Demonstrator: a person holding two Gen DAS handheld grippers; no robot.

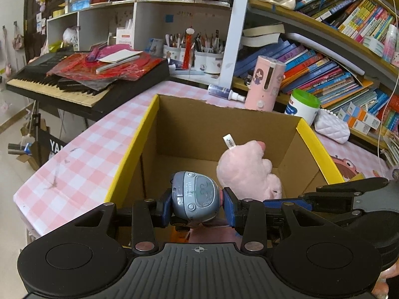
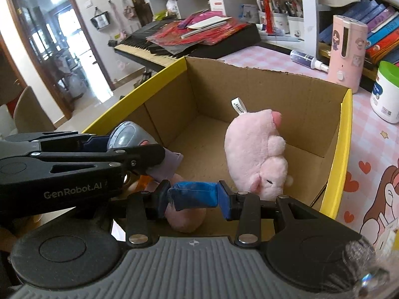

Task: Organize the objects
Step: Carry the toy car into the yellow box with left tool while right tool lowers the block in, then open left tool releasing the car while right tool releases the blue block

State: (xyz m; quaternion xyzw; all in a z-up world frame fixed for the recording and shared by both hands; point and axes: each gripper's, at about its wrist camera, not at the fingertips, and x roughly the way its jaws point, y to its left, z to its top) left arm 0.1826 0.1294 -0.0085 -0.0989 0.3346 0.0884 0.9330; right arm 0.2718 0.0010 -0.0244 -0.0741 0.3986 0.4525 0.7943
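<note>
An open cardboard box (image 1: 149, 122) with yellow outer walls stands on the pink checked table; it also shows in the right wrist view (image 2: 345, 134). A pink plush pig (image 1: 245, 168) (image 2: 254, 149) lies inside it. My left gripper (image 1: 197, 205) is shut on a grey-blue toy vehicle (image 1: 195, 195) and holds it over the box's near edge; the toy also shows in the right wrist view (image 2: 127, 134). My right gripper (image 2: 195, 195) is shut on a blue soft object (image 2: 194, 195) over the box, with a pink rounded thing (image 2: 185, 220) under it.
A keyboard (image 1: 82, 79) piled with red papers stands to the left. A pink cylindrical device (image 1: 264, 83), a green-lidded jar (image 1: 303, 106), a spray bottle (image 1: 224, 92) and a white quilted pouch (image 1: 331, 128) stand behind the box. Bookshelves (image 1: 336, 57) fill the right.
</note>
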